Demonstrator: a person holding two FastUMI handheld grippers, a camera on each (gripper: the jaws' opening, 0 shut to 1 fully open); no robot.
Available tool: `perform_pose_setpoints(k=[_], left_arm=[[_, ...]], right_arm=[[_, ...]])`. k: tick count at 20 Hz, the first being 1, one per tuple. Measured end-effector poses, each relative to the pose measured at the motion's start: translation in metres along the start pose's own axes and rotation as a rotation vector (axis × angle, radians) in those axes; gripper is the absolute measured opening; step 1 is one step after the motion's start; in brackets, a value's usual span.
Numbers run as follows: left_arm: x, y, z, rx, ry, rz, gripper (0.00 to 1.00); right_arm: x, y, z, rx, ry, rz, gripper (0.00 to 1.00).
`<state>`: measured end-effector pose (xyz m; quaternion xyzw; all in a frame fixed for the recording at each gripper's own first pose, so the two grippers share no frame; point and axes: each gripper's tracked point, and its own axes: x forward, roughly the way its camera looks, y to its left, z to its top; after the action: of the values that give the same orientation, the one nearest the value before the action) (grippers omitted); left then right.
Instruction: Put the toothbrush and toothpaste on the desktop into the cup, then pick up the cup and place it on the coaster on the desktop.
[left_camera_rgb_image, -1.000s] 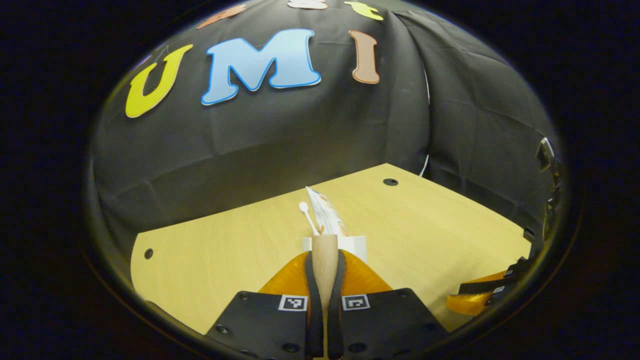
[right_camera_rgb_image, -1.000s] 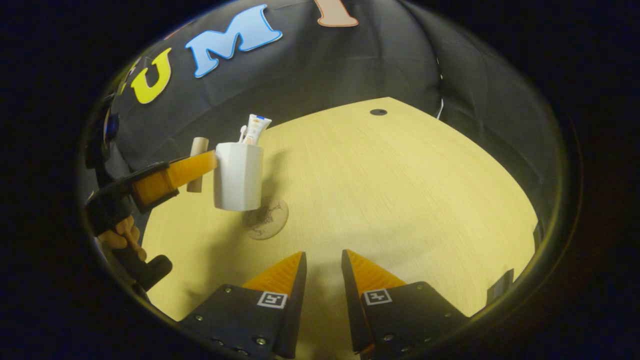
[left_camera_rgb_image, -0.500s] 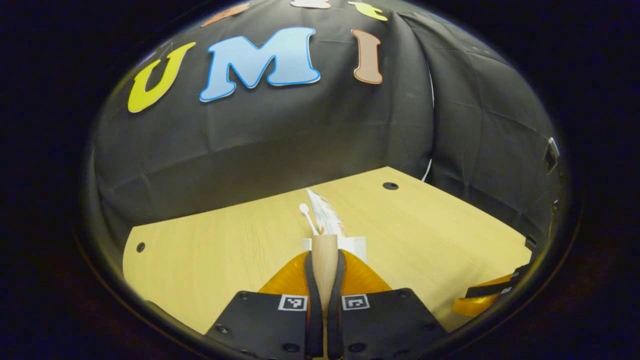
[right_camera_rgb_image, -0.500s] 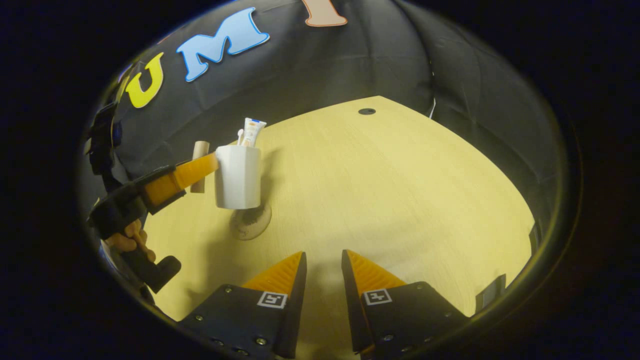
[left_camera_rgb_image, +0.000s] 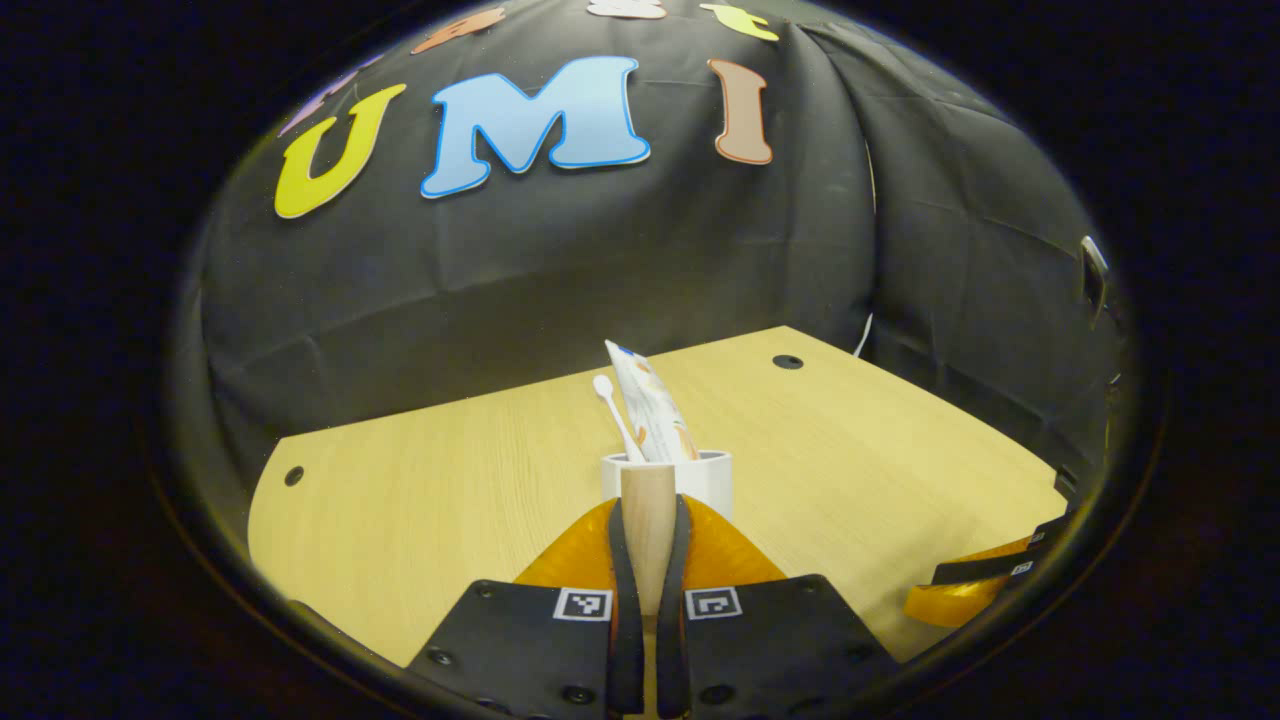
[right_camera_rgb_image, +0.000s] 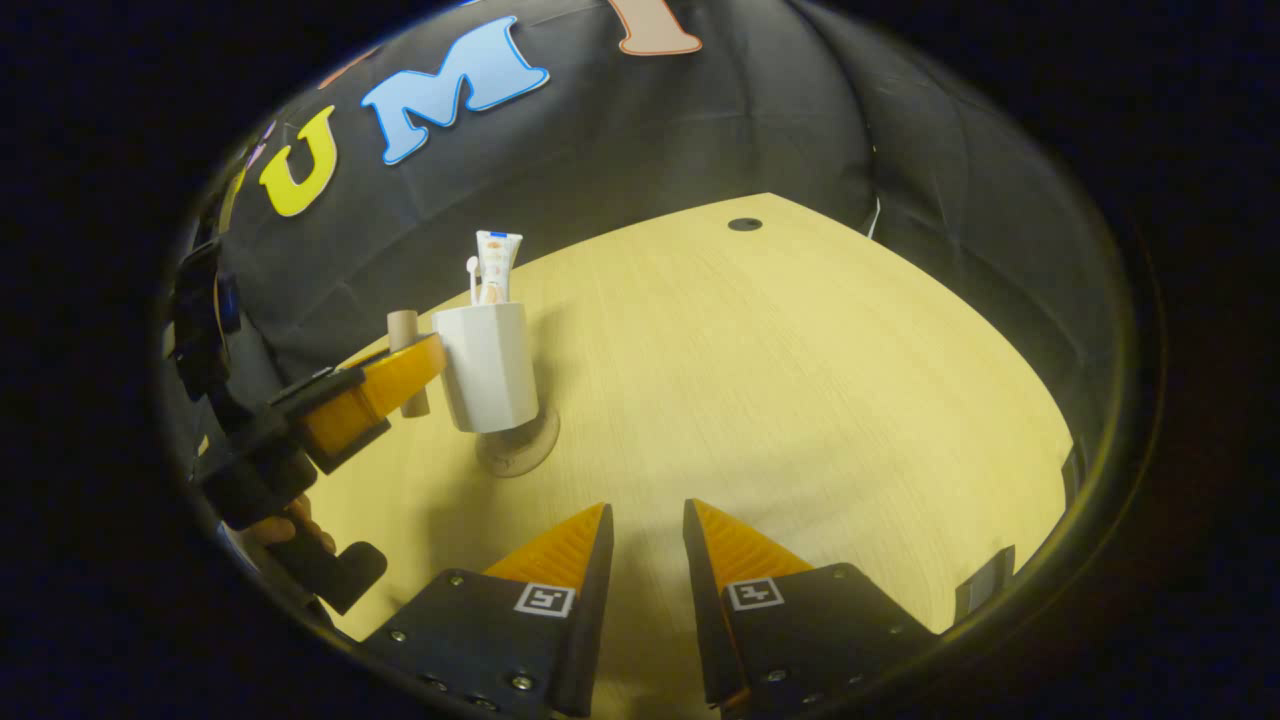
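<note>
In the right gripper view, a hand (right_camera_rgb_image: 290, 525) at the far left holds the left gripper (right_camera_rgb_image: 425, 355), its fingers clamped on the wooden handle (right_camera_rgb_image: 405, 362) of a white cup (right_camera_rgb_image: 490, 367). The cup hangs tilted over the coaster (right_camera_rgb_image: 520, 450), a round clear disc on the pale wood desktop (right_camera_rgb_image: 800, 400); its base looks to be at the disc or just above it, though contact cannot be confirmed from this angle. The toothbrush (right_camera_rgb_image: 472, 280) and toothpaste (right_camera_rgb_image: 492, 265) stand in the cup, their tops above the rim.

The left gripper view looks along the clamped handle (left_camera_rgb_image: 648, 525) to the cup (left_camera_rgb_image: 690, 480), with the toothbrush (left_camera_rgb_image: 615, 415) and toothpaste (left_camera_rgb_image: 650, 410) leaning away above it.

To the right, the right gripper (right_camera_rgb_image: 645, 525) hovers over bare desktop, its fingers apart and holding nothing, well clear of the cup.

The risk lies in the set-down. The cup is gripped only by its handle, off to one side, and leans; let go before the base sits flat, it could rock or tip, spilling the tall, top-heavy contents. The base also appears offset toward the coaster's near-left edge, so a straight drop could leave it half on the rim. A sideways pull while opening might drag the light cup off the disc.
</note>
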<state>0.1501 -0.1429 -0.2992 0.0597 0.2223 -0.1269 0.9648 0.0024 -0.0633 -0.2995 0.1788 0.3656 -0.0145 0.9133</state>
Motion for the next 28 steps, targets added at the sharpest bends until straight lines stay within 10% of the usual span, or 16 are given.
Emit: perform_pose_setpoints(k=[16, 28], left_arm=[[-0.034, 0.007, -0.08, -0.019, 0.132, 0.027, 0.34], [-0.083, 0.012, -0.031, -0.075, 0.002, 0.093, 0.39]], right_arm=[[-0.015, 0.021, 0.009, -0.031, -0.031, 0.058, 0.41], [-0.036, 0.057, 0.058, -0.132, -0.157, 0.127, 0.41]])
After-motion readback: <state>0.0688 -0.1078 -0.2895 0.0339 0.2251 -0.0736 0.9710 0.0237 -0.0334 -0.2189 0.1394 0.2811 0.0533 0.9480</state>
